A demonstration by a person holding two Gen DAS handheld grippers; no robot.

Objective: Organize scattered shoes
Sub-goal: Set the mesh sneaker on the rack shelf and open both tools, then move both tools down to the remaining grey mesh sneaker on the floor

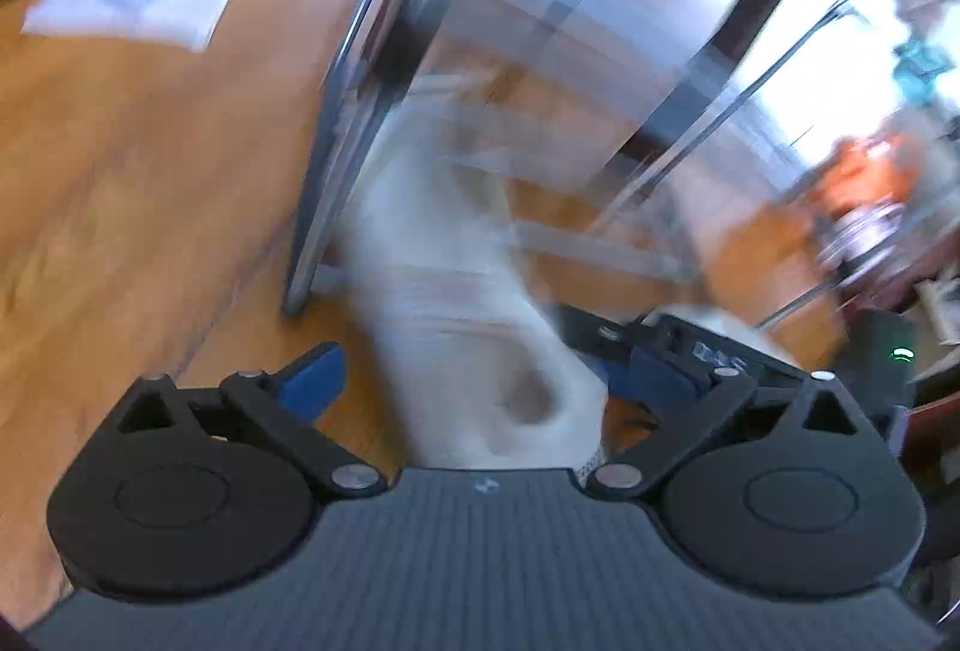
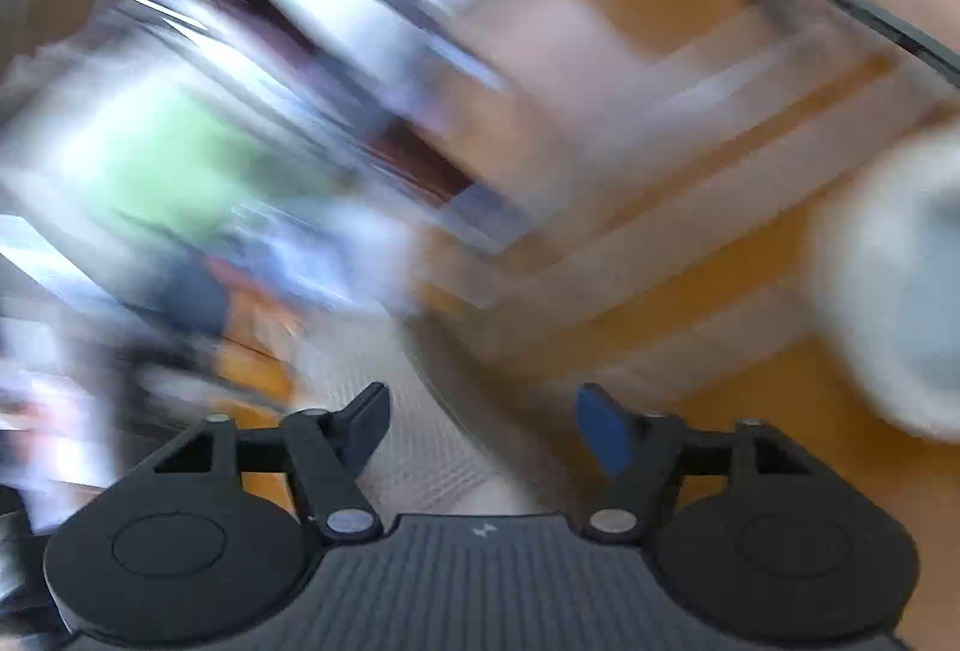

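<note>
Jaws spread wide on your left gripper (image 1: pixel 480 381) straddle the white shoe (image 1: pixel 468 327) beside the rack leg (image 1: pixel 324 207), likely released; right gripper (image 2: pixel 480 429) unclear.

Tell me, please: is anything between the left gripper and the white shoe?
Nothing visible. The white shoe lies directly ahead of the left gripper, between its wide-apart fingers, pads not touching. The picture is blurred, so small obstacles cannot be excluded.
</note>
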